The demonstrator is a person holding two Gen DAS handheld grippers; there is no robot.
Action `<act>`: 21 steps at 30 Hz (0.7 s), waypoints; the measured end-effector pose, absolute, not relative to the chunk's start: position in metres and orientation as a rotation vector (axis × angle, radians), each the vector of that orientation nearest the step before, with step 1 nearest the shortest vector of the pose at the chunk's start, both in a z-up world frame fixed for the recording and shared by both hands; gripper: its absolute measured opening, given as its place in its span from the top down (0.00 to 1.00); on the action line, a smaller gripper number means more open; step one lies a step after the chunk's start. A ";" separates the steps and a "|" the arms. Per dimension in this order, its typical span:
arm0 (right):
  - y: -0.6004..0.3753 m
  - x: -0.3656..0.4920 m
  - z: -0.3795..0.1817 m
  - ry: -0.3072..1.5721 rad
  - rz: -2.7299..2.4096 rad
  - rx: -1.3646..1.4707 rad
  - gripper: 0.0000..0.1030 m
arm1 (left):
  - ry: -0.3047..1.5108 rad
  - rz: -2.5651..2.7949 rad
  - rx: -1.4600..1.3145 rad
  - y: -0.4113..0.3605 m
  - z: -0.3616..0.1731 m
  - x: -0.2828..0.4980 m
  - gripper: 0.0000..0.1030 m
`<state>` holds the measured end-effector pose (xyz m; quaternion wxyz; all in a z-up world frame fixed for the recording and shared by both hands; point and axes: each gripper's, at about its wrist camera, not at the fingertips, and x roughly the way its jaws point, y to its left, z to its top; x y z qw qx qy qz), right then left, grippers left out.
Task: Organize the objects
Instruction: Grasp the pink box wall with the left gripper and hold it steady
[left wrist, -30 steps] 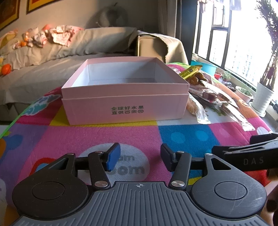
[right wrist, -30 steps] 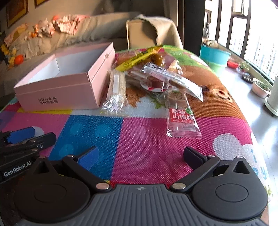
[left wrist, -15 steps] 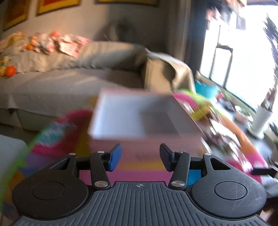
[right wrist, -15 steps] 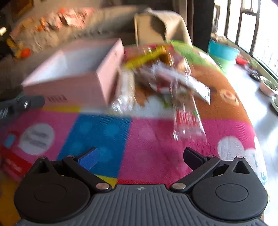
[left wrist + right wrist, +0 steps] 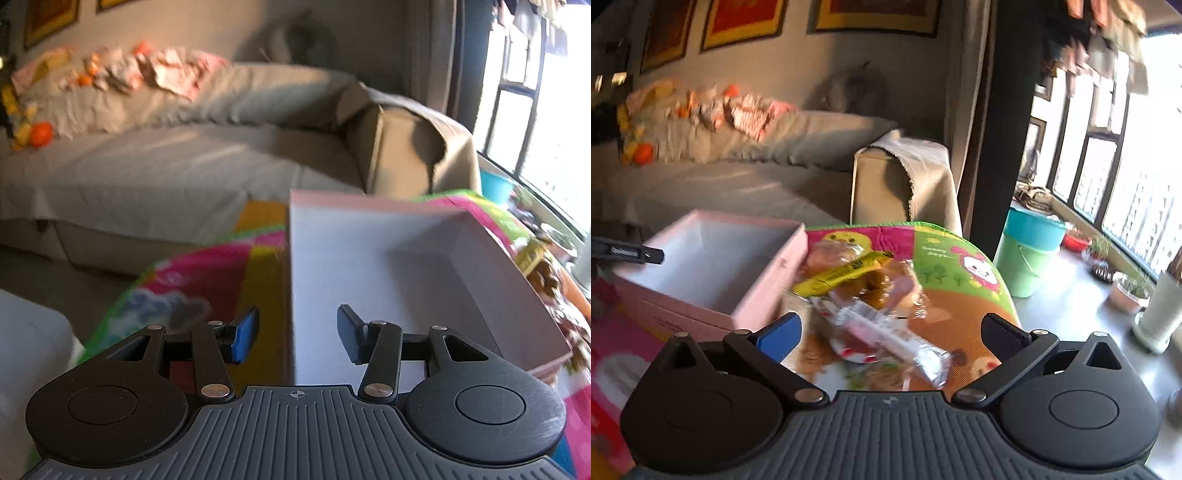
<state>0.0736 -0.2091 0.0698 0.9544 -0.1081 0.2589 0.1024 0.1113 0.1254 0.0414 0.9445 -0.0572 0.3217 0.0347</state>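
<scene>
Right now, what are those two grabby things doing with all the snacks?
Nothing is picked up yet. The left gripper is open, straddling the left wall of the empty pink box. The right gripper is wide open over the pile of snack packets beside the box, including a yellow packet, all on the colourful play mat.

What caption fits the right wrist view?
Open right gripper above a pile of wrapped snacks beside the empty pink box on a colourful mat.

Colourful play mat (image 5: 953,273): pink box (image 5: 713,266), snack packets (image 5: 871,295) beside it.
</scene>
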 end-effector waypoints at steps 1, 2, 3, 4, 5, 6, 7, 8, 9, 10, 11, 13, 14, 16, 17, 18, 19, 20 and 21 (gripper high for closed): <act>-0.211 0.082 0.065 0.567 0.223 -0.218 0.00 | 0.668 0.056 -0.127 0.127 0.039 0.113 0.60; -0.213 0.089 0.062 0.609 0.240 -0.200 0.00 | 0.679 0.047 -0.139 0.127 0.038 0.113 0.64; -0.215 0.093 0.057 0.643 0.257 -0.171 0.00 | 0.688 0.064 -0.143 0.128 0.036 0.113 0.71; -0.216 0.096 0.052 0.673 0.275 -0.141 0.00 | 0.693 0.087 -0.144 0.129 0.036 0.114 0.81; -0.216 0.097 0.046 0.691 0.288 -0.123 0.00 | 0.696 0.106 -0.145 0.129 0.034 0.114 0.84; -0.214 0.097 0.041 0.694 0.290 -0.117 0.00 | 0.701 0.111 -0.154 0.131 0.032 0.116 0.85; -0.209 0.096 0.036 0.692 0.293 -0.117 0.00 | 0.705 0.113 -0.161 0.133 0.030 0.117 0.89; -0.205 0.095 0.033 0.691 0.305 -0.114 0.00 | 0.709 0.118 -0.154 0.132 0.029 0.118 0.90; -0.201 0.094 0.031 0.692 0.323 -0.107 0.02 | 0.713 0.116 -0.143 0.131 0.027 0.117 0.90; -0.198 0.095 0.030 0.696 0.350 -0.093 0.05 | 0.714 0.115 -0.128 0.129 0.026 0.117 0.90; -0.196 0.097 0.030 0.699 0.382 -0.081 0.15 | 0.710 0.112 -0.110 0.128 0.026 0.115 0.90; -0.188 0.103 0.030 0.702 0.432 -0.058 0.26 | 0.710 0.109 -0.108 0.128 0.026 0.115 0.90; -0.185 0.107 0.030 0.702 0.446 -0.046 0.31 | 0.711 0.106 -0.117 0.129 0.026 0.115 0.90; -0.179 0.120 0.029 0.715 0.457 -0.016 0.40 | 0.714 0.101 -0.130 0.131 0.027 0.115 0.90; -0.176 0.127 0.026 0.729 0.458 -0.002 0.47 | 0.714 0.098 -0.132 0.132 0.027 0.114 0.90; -0.173 0.134 0.023 0.748 0.459 0.016 0.53 | 0.714 0.094 -0.133 0.132 0.028 0.114 0.90; -0.173 0.141 0.019 0.774 0.465 0.045 0.55 | 0.713 0.091 -0.135 0.132 0.029 0.114 0.90; -0.173 0.148 0.014 0.800 0.473 0.074 0.56 | 0.713 0.088 -0.136 0.133 0.029 0.113 0.90; -0.174 0.154 0.009 0.827 0.485 0.106 0.57 | 0.712 0.084 -0.137 0.133 0.029 0.113 0.90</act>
